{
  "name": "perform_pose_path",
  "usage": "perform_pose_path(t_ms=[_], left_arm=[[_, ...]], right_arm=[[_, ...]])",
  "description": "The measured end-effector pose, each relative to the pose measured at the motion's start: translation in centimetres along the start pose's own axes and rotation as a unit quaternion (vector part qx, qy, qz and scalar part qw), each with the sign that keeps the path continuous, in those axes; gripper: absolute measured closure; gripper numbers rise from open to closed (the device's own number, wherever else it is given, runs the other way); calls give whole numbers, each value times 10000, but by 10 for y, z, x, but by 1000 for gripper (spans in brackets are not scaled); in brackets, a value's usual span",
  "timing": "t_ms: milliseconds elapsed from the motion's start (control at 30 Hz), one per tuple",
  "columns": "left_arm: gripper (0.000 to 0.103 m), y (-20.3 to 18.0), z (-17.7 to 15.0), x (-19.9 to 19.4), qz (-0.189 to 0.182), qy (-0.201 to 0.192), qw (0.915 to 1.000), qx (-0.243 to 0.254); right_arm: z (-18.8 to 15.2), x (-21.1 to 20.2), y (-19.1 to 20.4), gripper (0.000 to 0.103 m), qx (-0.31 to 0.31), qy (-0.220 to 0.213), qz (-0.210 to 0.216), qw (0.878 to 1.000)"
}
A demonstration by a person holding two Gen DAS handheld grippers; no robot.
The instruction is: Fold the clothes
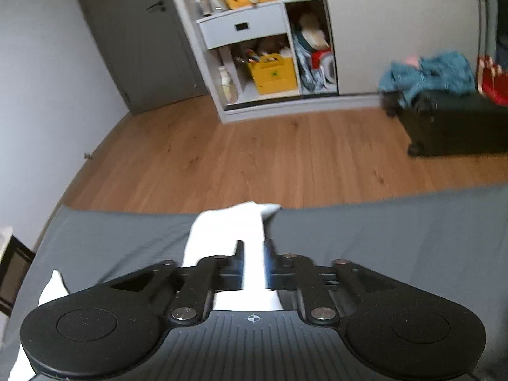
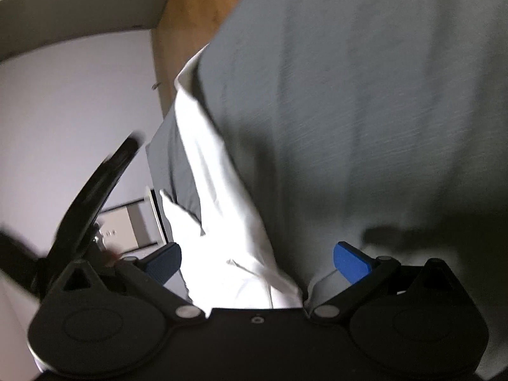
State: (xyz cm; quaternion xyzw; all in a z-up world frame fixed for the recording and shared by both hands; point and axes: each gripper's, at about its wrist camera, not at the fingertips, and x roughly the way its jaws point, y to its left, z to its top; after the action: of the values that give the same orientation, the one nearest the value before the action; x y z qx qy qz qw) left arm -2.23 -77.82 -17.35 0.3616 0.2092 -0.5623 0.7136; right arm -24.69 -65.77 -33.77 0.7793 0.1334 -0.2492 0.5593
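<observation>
Left wrist: left hand-held gripper (image 1: 253, 265) pinched narrow on white cloth (image 1: 222, 231), lying on the grey bed (image 1: 381, 238). Right wrist: right hand-held gripper (image 2: 257, 262) spread wide over the cloth (image 2: 219, 222) (gripping nothing). Folding barely begun; most folds left, probably.

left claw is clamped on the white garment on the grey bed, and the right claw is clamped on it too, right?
Not quite. The left claw is shut on the white garment on the grey bed, but the right wrist view shows the right claw open, its blue pads spread wide apart over the cloth.
</observation>
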Motion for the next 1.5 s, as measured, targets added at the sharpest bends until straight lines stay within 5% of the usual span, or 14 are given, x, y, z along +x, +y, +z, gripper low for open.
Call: perform_pose_path(t_ms=[33,100,400,500,567,600,633,700,933,1167,1333,1500], left_arm=[[47,-8,-3,10,87,30,9999,83],[29,-22,-3,26,274,1,9994,190],[29,-56,23,103,1002,323,9922,667],[30,-55,29,124,995,554,9911,685],[54,-51,30,133,995,624,9912,615],[86,-49,31,137,1021,649,9910,568],[101,-45,30,140,964,714,9918,435],[101,-36,27,138,899,676,9934,238],[101,11,19,55,712,-568,9953,-328],[101,72,-23,-90,685,-1693,9773,-1076],[101,92,-100,-179,1040,-1999,9575,-1798],[101,106,-199,-208,1299,-1753,9364,-2748]], right_arm=[[-1,0,-1,0,18,28,-18,10000],[-3,1,-4,0,94,92,-55,9999],[6,11,-11,0,76,147,-208,9996],[13,15,-19,0,246,212,-257,9991],[16,15,-21,0,266,241,-247,9991],[17,16,-22,0,269,254,-241,9990],[18,17,-22,0,241,275,-244,9990],[20,18,-24,0,257,312,-237,9989],[19,16,-22,0,194,315,-222,9991],[10,13,-12,0,-179,247,-312,9990],[-6,19,4,0,-847,365,-36,9957],[-21,33,23,0,-1471,405,637,9862]])
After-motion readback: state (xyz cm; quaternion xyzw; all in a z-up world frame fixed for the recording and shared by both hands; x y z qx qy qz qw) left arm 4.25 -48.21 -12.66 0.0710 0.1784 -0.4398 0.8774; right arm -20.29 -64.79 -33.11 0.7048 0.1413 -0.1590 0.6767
